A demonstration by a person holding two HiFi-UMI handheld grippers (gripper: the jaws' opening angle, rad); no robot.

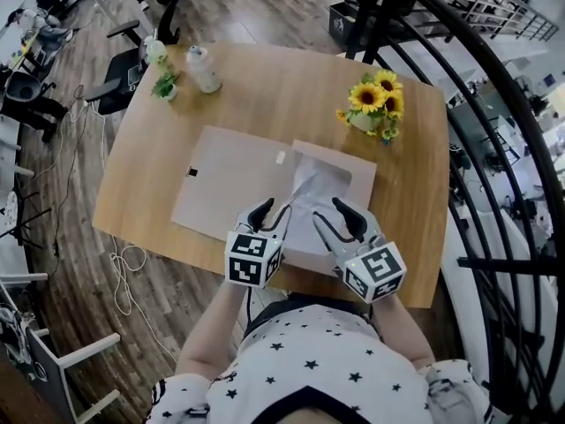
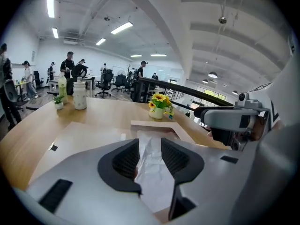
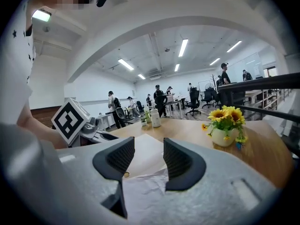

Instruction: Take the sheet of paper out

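Where the person's star-printed shirt fills the near edge of the head view, two forearms reach out over the near side of the wooden bench. The left tool and the right tool are held side by side above the near end of an open cardboard box, each with its marker cube towards the person.

The left tool is released. Its own view shows the two dark ribbed pads apart, with nothing pinched between them. The crumpled white sheet of paper shows through the gap, lying in the box below and beyond the tips. The right tool is likewise released, pads apart and holding nothing. The near edge of the sheet lies just under and in front of its tips, and whether the tips touch it cannot be told.

The sheet runs from between the two tools towards the far wall of the box and stays inside the rim. The box's flat flap lies spread on the bench to the left.

Further off, a pot of sunflowers stands at the far right. A white bottle and a small green plant stand at the far left. Beyond the bench, people stand among desks and chairs in the background.
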